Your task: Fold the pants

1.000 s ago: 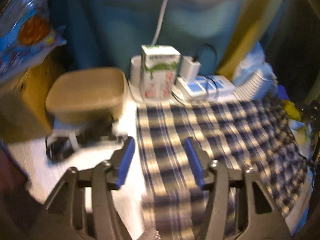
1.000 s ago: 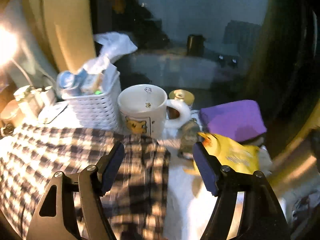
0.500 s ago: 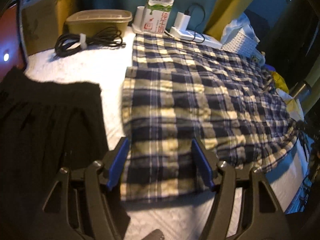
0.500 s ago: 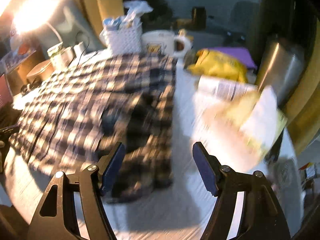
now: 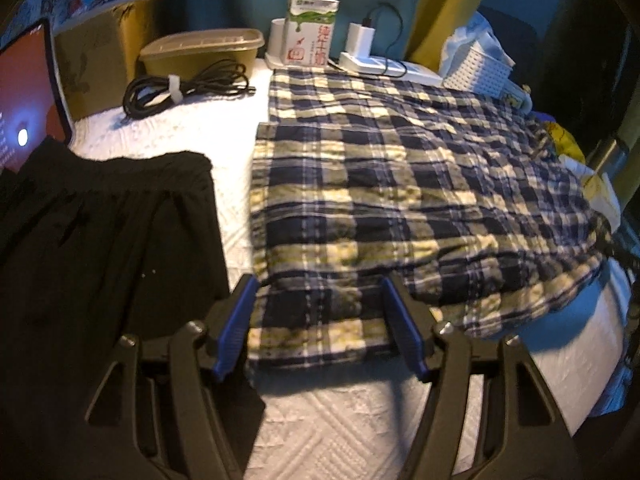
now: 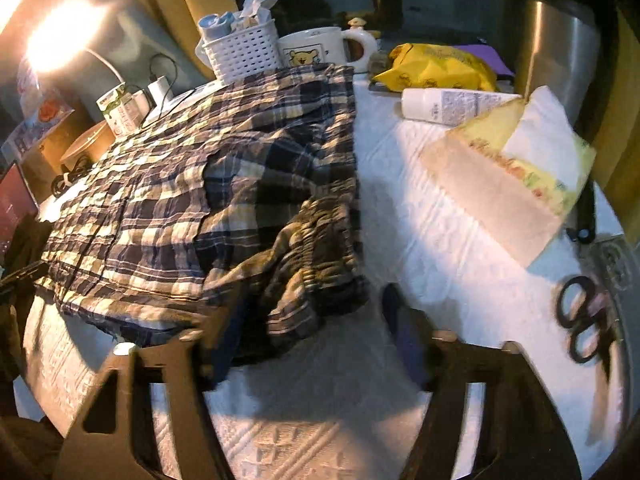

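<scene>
Claw work first: the left claw [image 5: 318,322] is closing, its blue pads [image 5: 236,326] straddling the near hem of the plaid pants [image 5: 400,184], with the cloth lying between them but the pads not yet pressing it. Just to its left a black garment [image 5: 100,240] lies on the white quilted bench [image 5: 340,420], its edge under the left finger. Beyond the claw the pants spread flat toward the far edge, one layer folded over another. Farther out to the left sit a coiled black cable [image 5: 180,88], a tan lidded container [image 5: 204,50] and a tablet screen [image 5: 24,112]; straight ahead stand a milk carton [image 5: 312,30] and a white charger on a power strip [image 5: 384,62].

The right claw [image 6: 312,326] is also closing, its fingers blurred; the gathered waistband [image 6: 320,236] of the pants reaches down between them, the left finger against or under the cloth, the right finger over bare bench. Whether the pads press the fabric I cannot tell. To its right lie black scissors [image 6: 580,320], a tissue pack [image 6: 512,168] and a white bottle [image 6: 448,106] on its side. Farther ahead are a yellow snack bag [image 6: 436,68], a bear mug [image 6: 320,48], a white basket [image 6: 244,52] and a steel flask [image 6: 560,48].
</scene>
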